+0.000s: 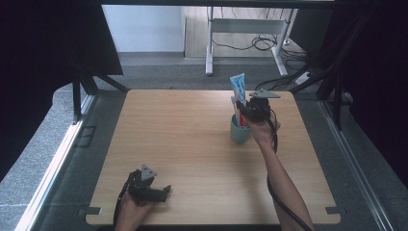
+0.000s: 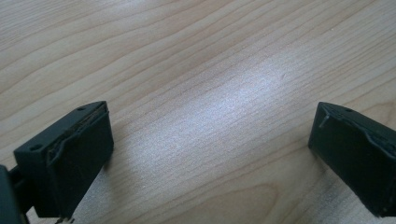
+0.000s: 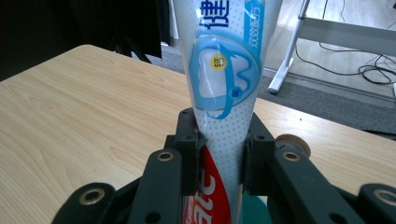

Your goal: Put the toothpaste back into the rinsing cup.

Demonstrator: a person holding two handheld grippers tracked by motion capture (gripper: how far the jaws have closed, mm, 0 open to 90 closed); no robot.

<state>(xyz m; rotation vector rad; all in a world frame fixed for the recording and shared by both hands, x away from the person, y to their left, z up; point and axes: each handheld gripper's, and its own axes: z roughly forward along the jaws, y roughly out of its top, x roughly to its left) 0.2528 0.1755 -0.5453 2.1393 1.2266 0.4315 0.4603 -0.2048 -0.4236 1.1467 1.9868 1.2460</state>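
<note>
Light wood table (image 1: 192, 144); teal cup (image 1: 239, 133) stands far-right w/ left tool (image 1: 161, 192) resting near edge.

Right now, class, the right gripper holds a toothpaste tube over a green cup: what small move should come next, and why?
Probably lower it a little further, then let go. The right gripper is shut on the toothpaste tube, which stands upright with its lower end at the green cup, seemingly just inside it. The left gripper rests open on the table, apart.

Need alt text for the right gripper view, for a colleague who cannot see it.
The right gripper clamps an upright toothpaste tube, white and blue with a tooth picture and red near the bottom, between its two black jaws. Beneath the tube shows a teal cup, with the wooden table behind.
</note>
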